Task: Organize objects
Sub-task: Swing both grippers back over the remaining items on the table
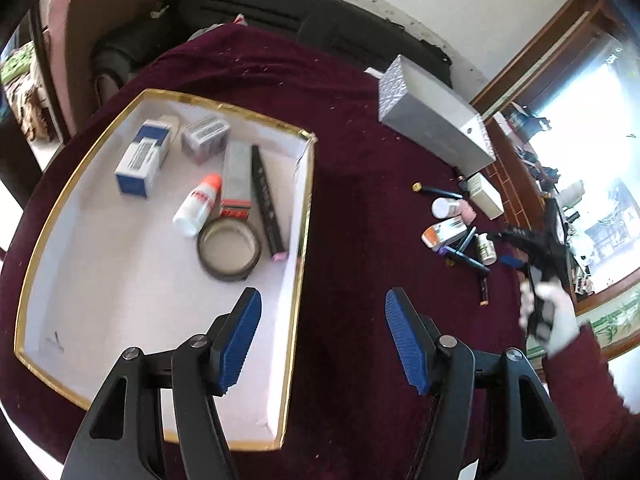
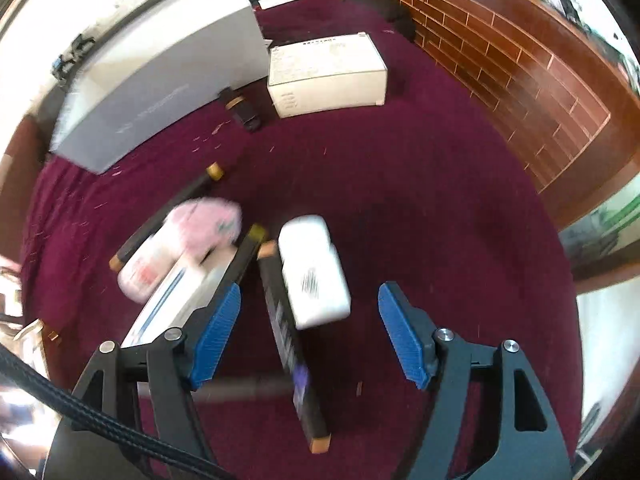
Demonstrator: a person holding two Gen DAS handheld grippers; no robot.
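My left fingers (image 1: 320,340) hang spread and empty over the gold-rimmed tray (image 1: 168,436) at frame left; my right fingers (image 2: 310,334) gape empty above the white bottle (image 2: 314,276) at centre.

left gripper (image 1: 322,340): jaws apart, empty, angled down | right gripper (image 2: 310,334): jaws apart, gripping nothing, pointing steeply down

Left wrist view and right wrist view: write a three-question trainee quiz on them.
1. True or false: the roll of dark tape lies inside the gold-rimmed white tray.
2. In the right wrist view, which lies between the right tongs? A the white plastic bottle; B the white cardboard box.
3. Fill in: the left tongs hold ____.

Key: 1 true; 2 A; 3 nothing.
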